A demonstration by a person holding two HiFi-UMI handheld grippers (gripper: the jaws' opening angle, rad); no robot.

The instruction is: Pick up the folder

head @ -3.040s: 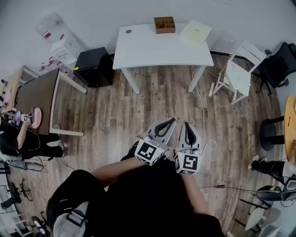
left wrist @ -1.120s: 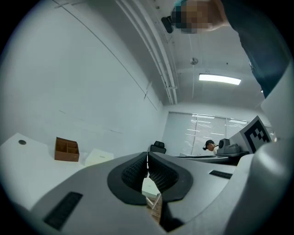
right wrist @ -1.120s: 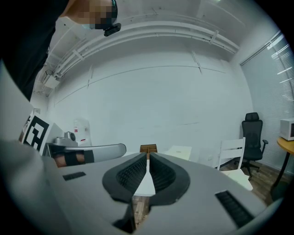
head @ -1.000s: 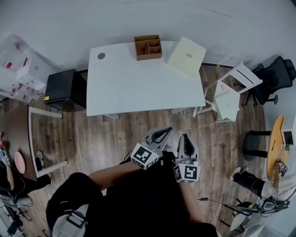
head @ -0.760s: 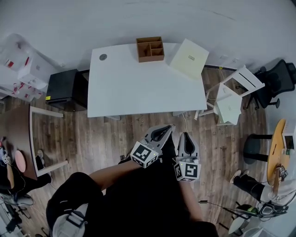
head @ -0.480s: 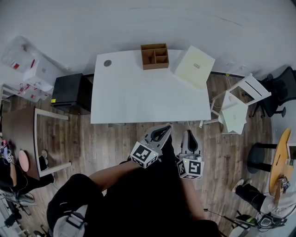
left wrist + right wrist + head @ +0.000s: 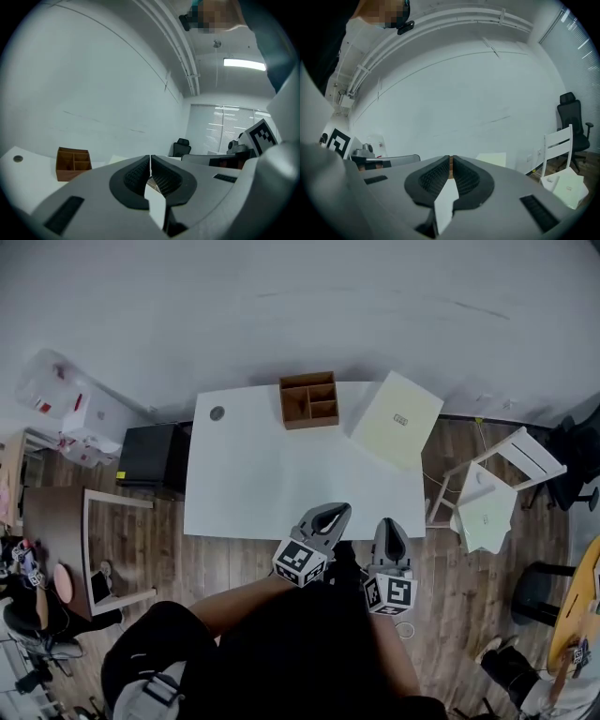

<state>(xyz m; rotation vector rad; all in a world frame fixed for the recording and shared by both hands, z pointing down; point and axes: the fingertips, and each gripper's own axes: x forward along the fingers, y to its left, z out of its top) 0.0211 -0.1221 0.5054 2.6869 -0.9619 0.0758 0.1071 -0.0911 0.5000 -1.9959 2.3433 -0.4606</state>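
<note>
The folder (image 7: 397,420) is a pale cream flat square lying at the back right corner of the white table (image 7: 244,484). It shows as a pale slab (image 7: 491,159) in the right gripper view, beyond the jaws. My left gripper (image 7: 330,510) hangs over the table's near edge, shut with nothing between its jaws (image 7: 150,161). My right gripper (image 7: 391,524) sits beside it at the same edge, also shut and empty (image 7: 450,161). Both grippers are well short of the folder.
A brown wooden organiser (image 7: 309,400) stands at the back middle of the table, left of the folder. A white chair (image 7: 502,486) with a cream sheet on its seat stands right of the table. A black box (image 7: 150,456) sits on the floor to the left.
Both grippers have moved forward from over the wooden floor to the table's near edge, still shut. The table and folder now lie closer and lower in the head view.
</note>
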